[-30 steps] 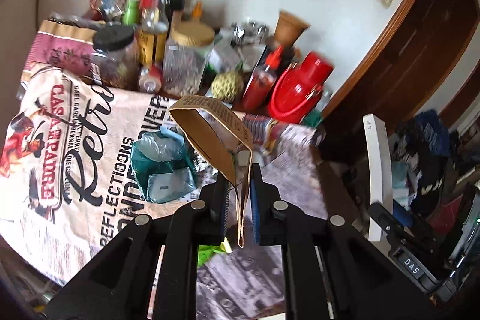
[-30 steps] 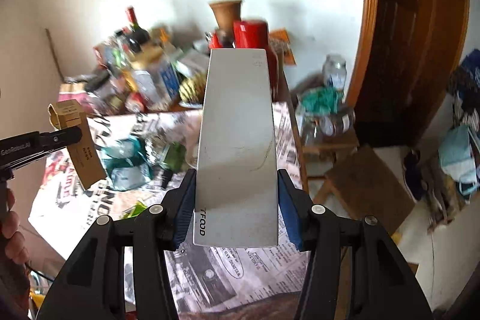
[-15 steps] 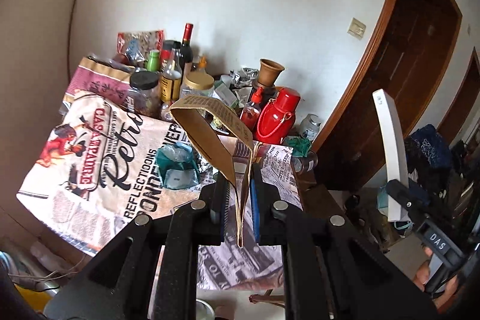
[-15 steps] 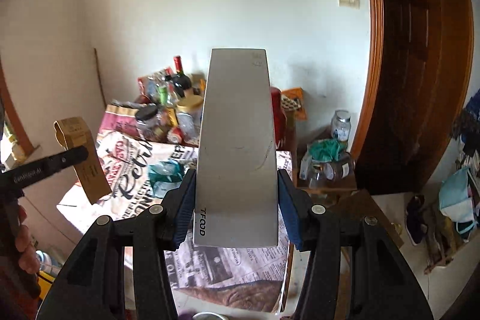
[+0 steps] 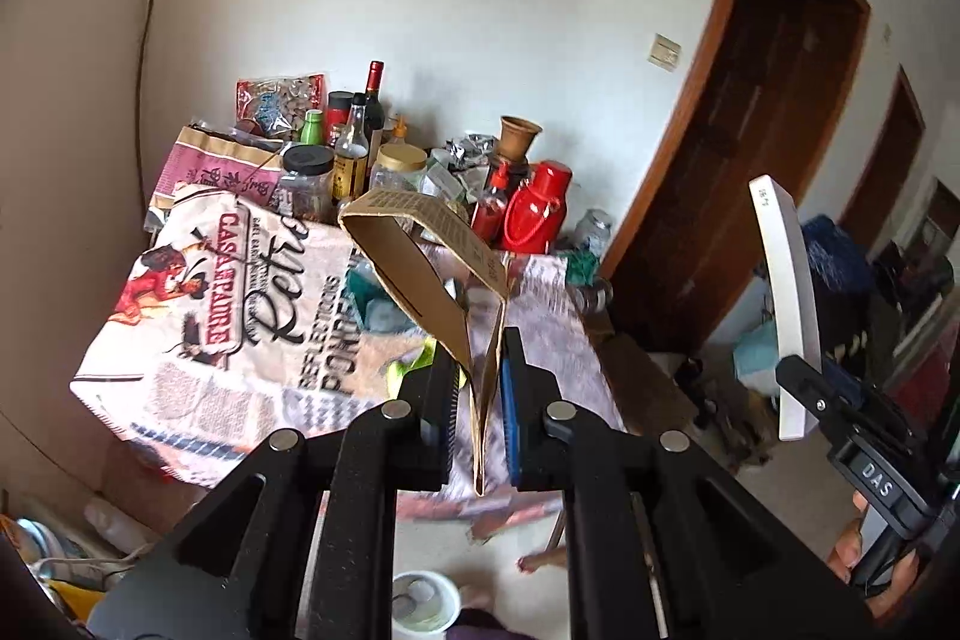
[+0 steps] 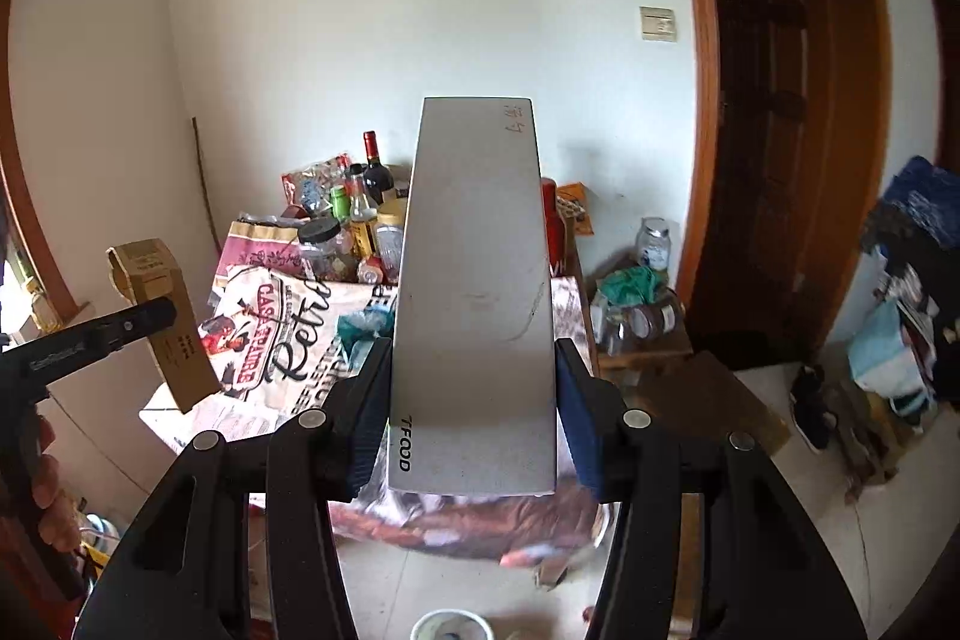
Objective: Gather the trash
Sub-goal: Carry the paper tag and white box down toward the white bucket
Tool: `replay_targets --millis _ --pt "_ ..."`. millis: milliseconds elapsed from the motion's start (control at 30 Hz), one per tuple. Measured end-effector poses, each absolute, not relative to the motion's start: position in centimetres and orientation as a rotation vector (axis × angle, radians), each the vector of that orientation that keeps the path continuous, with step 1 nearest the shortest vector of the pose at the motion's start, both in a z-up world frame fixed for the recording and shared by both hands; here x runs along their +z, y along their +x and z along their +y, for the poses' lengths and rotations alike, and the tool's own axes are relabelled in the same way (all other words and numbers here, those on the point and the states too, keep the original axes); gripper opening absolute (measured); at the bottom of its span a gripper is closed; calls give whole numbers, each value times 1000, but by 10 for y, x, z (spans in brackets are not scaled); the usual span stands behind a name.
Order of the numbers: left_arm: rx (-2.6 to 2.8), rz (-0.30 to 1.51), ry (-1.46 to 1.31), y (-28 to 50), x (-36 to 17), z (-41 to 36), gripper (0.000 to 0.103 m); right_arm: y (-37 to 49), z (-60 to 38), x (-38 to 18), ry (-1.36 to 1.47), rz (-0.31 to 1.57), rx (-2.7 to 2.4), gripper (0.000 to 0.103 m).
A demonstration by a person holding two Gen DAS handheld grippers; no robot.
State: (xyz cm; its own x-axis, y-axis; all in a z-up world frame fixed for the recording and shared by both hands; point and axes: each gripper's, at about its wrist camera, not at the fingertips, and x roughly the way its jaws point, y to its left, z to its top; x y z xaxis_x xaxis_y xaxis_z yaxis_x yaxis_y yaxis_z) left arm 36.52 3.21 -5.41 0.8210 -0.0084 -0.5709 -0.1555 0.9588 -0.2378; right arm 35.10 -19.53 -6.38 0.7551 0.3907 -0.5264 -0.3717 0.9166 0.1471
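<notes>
My left gripper (image 5: pixel 480 370) is shut on a flattened brown cardboard box (image 5: pixel 420 268) and holds it up in the air, back from the table; the box also shows in the right wrist view (image 6: pixel 162 322). My right gripper (image 6: pixel 471 412) is shut on a long flat grey box (image 6: pixel 474 292) marked TFOOD, held upright; it shows edge-on in the left wrist view (image 5: pixel 786 304). A crumpled teal bag (image 5: pixel 378 304) and a yellow-green wrapper (image 5: pixel 408 370) lie on the table.
The table (image 5: pixel 198 316) has a printed cloth and stands against the wall. Bottles and jars (image 5: pixel 354 154) and a red jug (image 5: pixel 534 214) crowd its back. A dark wooden door (image 5: pixel 750 160) is to the right. A white cup (image 5: pixel 426 601) is on the floor below. Clutter (image 6: pixel 900 340) fills the right side.
Both grippers have pulled back and up from the table, each still holding its box. The table looks smaller and the floor and white cup have come into view.
</notes>
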Motion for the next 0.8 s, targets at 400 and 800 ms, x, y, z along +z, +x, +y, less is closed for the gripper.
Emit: replay_targets --millis 400,800 --pt "-20 691 -244 252 -80 51 12 236 -166 -80 38 668 344 48" --pt "-75 870 -265 232 -145 38 12 212 -163 -132 4 872 350 48"
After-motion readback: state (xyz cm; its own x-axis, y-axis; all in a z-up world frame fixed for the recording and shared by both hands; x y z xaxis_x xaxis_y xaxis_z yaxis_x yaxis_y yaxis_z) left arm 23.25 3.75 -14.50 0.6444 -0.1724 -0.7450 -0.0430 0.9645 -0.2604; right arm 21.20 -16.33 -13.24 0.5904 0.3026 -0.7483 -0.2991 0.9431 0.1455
